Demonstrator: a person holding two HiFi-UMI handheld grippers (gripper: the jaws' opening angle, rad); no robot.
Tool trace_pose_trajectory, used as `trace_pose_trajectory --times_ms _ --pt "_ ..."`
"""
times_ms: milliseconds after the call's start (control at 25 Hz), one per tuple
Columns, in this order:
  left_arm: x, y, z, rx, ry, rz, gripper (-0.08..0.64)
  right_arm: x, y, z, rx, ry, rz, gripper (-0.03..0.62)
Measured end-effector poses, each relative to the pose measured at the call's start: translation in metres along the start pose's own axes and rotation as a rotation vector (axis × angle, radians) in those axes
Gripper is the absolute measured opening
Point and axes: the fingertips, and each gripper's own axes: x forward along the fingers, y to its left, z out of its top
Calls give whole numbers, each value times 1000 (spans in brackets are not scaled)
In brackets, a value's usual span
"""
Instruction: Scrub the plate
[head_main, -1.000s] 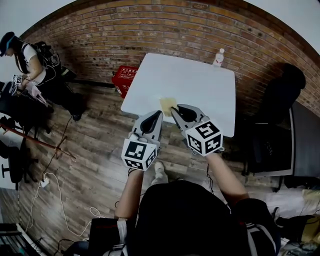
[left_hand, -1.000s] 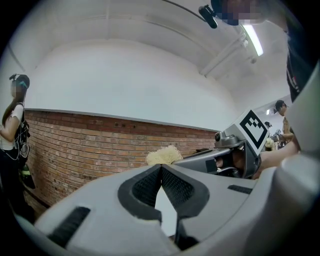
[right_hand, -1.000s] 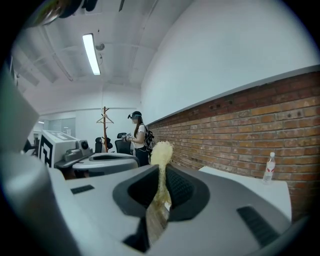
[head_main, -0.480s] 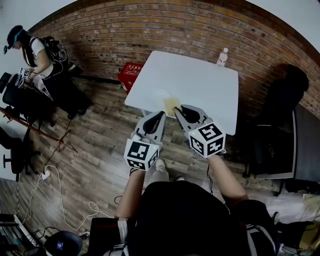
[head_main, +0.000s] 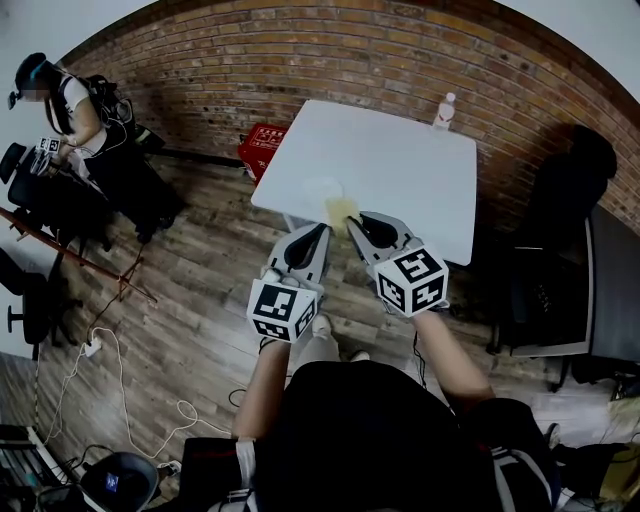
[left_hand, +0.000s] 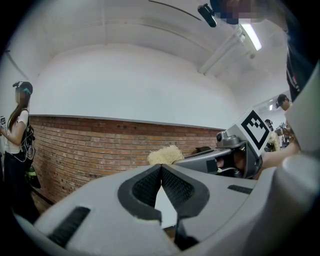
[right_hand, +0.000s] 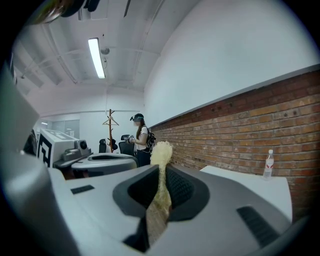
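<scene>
**Plate.** The plate (head_main: 322, 188) lies flat on the white worktop (head_main: 400, 170), close to its near edge and toward its near-left corner. It is pale on a pale surface, so whether it is clean or soiled cannot be told.

**Right hand-held gripper.** The right hand-held gripper (head_main: 350, 219) is clamped on a yellow scrubbing pad (right_hand: 161, 150). The jaws pinch the pad's lower part edge-on, and its fluffy end projects past the jaw tips. This grip probably serves to put the soft end on the plate ahead of the hard jaws. In the head view, the pad's end shows at the worktop's near edge, just beside the plate. No view shows whether it touches the plate.

**Left hand-held gripper.** The left hand-held gripper (left_hand: 161, 167) has its jaws fully together, with nothing between them. It is held about level, just beside the right one, short of the worktop's near edge. It is near the plate but does not bear on it.

**Stage.** With the pad gripped and held next to the plate, the scene fits either bringing the pad to the plate or drawing it away after scrubbing.

**Other items.** A bottle (head_main: 442, 113) stands at the worktop's far-right corner, well apart from the plate.
</scene>
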Motion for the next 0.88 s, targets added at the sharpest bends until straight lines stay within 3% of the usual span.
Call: trace_pose_trajectory --times_ms 880 --pt "-17 -6 0 -23 -19 -5 20 -13 14 -1 5 -4 3 43"
